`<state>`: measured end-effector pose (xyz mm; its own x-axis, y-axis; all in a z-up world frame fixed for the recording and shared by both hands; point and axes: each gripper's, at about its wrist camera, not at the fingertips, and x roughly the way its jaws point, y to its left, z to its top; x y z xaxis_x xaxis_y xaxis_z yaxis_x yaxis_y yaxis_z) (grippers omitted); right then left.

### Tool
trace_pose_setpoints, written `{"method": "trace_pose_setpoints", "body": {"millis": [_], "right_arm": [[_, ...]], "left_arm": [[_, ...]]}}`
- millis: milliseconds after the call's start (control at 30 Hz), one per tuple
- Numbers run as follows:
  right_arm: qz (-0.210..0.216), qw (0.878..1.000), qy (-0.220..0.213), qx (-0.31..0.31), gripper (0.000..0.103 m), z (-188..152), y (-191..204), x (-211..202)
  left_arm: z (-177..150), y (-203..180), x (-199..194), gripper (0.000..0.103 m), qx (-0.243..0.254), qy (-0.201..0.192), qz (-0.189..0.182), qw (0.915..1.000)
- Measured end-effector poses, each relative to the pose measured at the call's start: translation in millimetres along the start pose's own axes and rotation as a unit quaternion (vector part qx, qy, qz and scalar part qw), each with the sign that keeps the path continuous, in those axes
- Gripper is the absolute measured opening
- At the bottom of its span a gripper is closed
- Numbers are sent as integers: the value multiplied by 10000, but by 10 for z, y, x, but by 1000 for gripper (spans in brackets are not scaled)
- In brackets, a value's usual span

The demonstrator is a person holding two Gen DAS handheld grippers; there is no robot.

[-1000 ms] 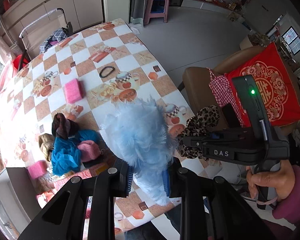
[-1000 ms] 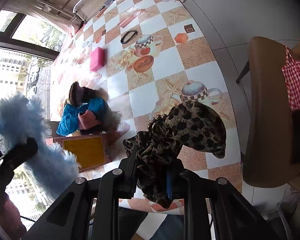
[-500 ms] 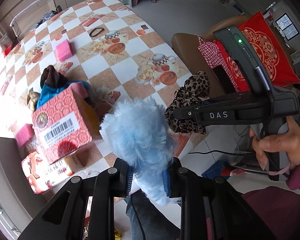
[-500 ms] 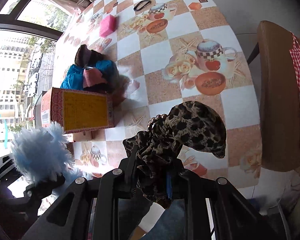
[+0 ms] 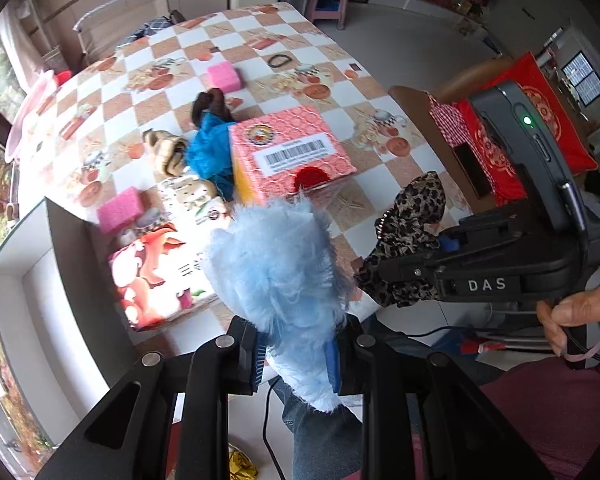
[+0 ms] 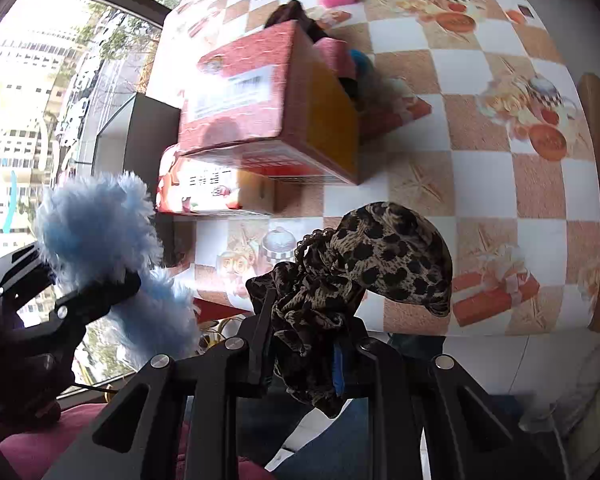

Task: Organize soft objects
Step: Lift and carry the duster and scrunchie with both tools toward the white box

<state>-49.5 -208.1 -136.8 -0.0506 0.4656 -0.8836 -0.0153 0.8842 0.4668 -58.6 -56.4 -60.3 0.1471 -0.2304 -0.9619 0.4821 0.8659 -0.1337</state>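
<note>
1. The fluffy blue piece is pinched low down between the jaws of the left gripper, which are closed in on it; most of its fur billows up and forward past the fingertips, held clear of the table.
2. The leopard-print scrunchie is clamped the same way in the right gripper, with a big loop flopping out ahead and to the right of the jaws.
3. Ahead of both grippers, on the checked tablecloth, stands a pink box on a flatter printed box. Beyond it lies a heap of more soft things, a blue cloth among them.
4. To the left of the left gripper sits an open white bin, which I'd guess is where these go.
5. What worries me: each grip catches only a bunched bit of fabric, so a quick swing could let one slip out and drop to the floor short of the table edge. The dangling loop could also snag a box corner.
</note>
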Motion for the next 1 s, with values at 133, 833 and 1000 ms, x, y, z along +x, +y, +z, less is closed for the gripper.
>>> {"method": "trace_pose_setpoints", "body": {"millis": [133, 833, 1000], "right_arm": [[-61, 9990, -28, -447, 23, 80, 375, -16], [-21, 9819, -151, -1889, 23, 639, 1953, 195], [-34, 9720, -248, -2335, 23, 722, 2387, 178]], "left_arm": [[-118, 321, -170, 26, -453, -272, 83, 9986], [-705, 1738, -858, 26, -2115, -1364, 765, 9648], [-845, 2030, -940, 26, -2477, -1488, 1031, 9518]]}}
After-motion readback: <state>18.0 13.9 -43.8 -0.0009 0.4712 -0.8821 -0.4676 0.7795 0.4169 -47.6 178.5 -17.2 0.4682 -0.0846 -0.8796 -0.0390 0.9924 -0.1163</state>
